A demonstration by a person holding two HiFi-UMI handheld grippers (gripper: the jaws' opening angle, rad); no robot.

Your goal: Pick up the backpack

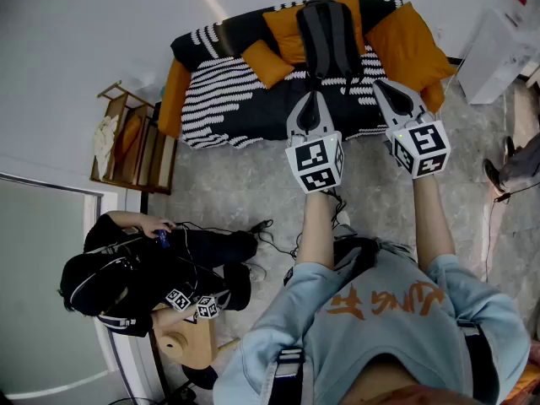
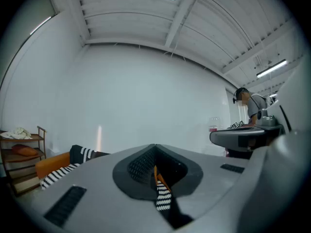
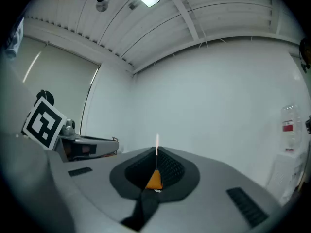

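As the backpack point(image 1: 329, 34) lies, shirt lettering point(image 1: 384, 298) is illegible

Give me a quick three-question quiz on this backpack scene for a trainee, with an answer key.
1. True or false: the backpack lies on the floor.
2. The left tongs and right tongs are: A open; B shut, empty; C shut on a strap.
3. Fill in: in the head view, the wooden rack stands at the sofa's ____ end.
Key: 1 false, it is on the sofa; 2 B; 3 left.
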